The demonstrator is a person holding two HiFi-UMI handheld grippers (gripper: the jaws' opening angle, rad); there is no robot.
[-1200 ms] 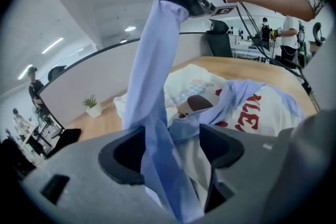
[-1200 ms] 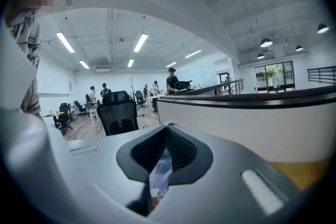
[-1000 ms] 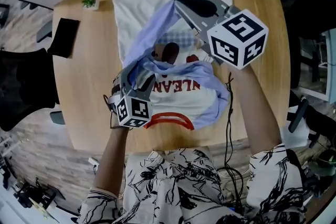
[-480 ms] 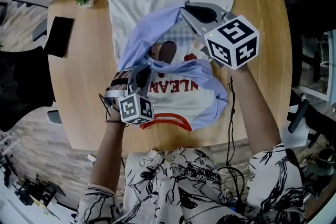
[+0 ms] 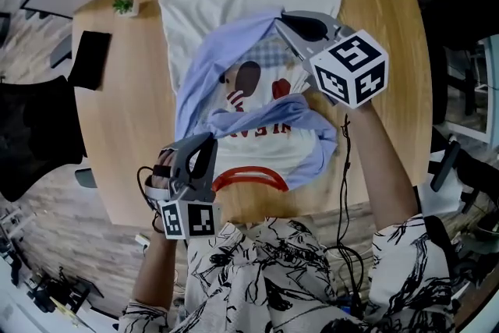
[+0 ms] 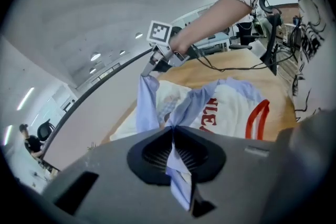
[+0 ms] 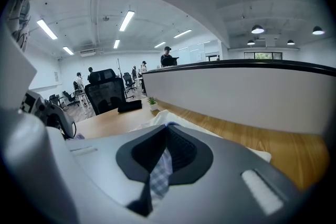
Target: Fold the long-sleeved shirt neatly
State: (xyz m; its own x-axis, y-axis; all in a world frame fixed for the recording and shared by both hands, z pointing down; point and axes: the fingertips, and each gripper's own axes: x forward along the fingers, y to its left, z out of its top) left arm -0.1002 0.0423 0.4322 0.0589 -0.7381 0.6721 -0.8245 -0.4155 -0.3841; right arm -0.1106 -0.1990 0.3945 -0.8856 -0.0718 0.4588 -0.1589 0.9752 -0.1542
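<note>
A white long-sleeved shirt (image 5: 261, 156) with red print and light-blue sleeves lies crumpled on the wooden table (image 5: 125, 129). My left gripper (image 5: 204, 143) is at the near left, shut on the end of a blue sleeve (image 5: 257, 119) stretched across the print. Its jaws have just been closing, and blue cloth is pinched between them (image 6: 172, 131). My right gripper (image 5: 282, 16) is lifted at the far side, shut on a blue, check-lined edge of the shirt (image 7: 160, 176). From there the other blue sleeve (image 5: 204, 62) hangs down. The right gripper (image 6: 153, 64) also shows in the left gripper view.
A small potted plant (image 5: 125, 4) and a flat black object (image 5: 90, 56) sit at the table's far left. A black cable (image 5: 341, 168) runs down by the right arm. A black chair (image 5: 31, 136) stands left of the table. People stand far off in the office (image 7: 167, 56).
The left gripper has pulled back toward the near table edge and risen, closing on the blue sleeve and drawing it across the print. The right gripper has dropped a little, still holding.
</note>
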